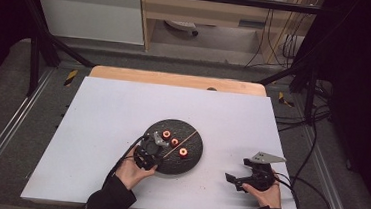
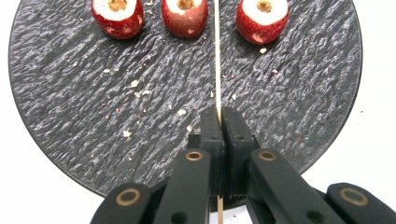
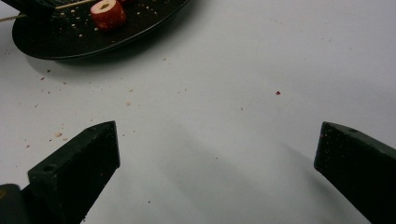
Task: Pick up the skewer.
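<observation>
A round black slate plate (image 1: 191, 160) lies near the table's front, left of centre. Three red cored fruit pieces stand on it in a row: (image 1: 166, 133), (image 1: 174, 142), (image 1: 183, 152). A thin wooden skewer (image 1: 185, 140) lies slantwise across the plate. My left gripper (image 1: 160, 150) is over the plate's near-left edge, shut on the skewer's near end. In the left gripper view its jaws (image 2: 218, 116) pinch the skewer (image 2: 217, 56), with the fruit (image 2: 185, 16) beyond. My right gripper (image 1: 237, 170) rests open on the bare table to the plate's right, jaws wide (image 3: 217, 140) with nothing between them.
White table surface (image 1: 123, 104) with a wooden strip along its far edge. Crumbs dot the plate (image 2: 93, 93) and the table near it (image 3: 56, 135). Cables trail from both grippers toward the front. A black frame surrounds the table.
</observation>
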A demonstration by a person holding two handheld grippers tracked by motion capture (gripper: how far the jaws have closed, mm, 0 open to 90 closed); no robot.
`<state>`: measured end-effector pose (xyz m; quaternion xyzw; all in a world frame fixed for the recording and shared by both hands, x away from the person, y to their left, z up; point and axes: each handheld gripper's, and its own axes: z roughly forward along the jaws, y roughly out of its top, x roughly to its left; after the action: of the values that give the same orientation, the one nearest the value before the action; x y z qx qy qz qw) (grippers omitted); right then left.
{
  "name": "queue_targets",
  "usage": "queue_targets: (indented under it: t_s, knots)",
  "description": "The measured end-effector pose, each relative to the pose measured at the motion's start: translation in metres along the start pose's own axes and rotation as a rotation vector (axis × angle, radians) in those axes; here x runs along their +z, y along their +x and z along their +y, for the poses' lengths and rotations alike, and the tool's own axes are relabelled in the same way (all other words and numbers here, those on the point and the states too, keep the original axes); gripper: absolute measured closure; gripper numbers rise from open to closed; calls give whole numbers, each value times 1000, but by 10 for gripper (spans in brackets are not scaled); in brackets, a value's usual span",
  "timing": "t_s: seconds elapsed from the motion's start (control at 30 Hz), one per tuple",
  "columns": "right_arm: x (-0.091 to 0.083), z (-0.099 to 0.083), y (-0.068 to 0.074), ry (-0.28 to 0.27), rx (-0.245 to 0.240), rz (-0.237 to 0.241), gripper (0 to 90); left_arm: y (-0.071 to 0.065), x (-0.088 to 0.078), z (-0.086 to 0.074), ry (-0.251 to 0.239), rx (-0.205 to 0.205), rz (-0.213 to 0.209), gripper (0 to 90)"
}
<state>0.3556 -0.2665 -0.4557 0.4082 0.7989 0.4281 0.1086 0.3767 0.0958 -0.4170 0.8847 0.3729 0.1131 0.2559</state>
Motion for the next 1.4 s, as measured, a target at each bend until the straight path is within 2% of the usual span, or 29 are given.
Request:
queue_targets:
  t_s: [0.23,0.57,1.07,1.4]
  knots:
    - [0,0,0,0,0,0,8,2,-3,-2,-26,-12,-10,878]
    - [0,0,0,2,0,-3,8,8,-14,-9,-84,1,-15,879]
    - [0,0,0,3,2,-5,8,26,-36,-35,-246,-30,-70,880]
    - [0,0,0,-1,8,-11,10,38,-52,-60,-331,-64,-59,881]
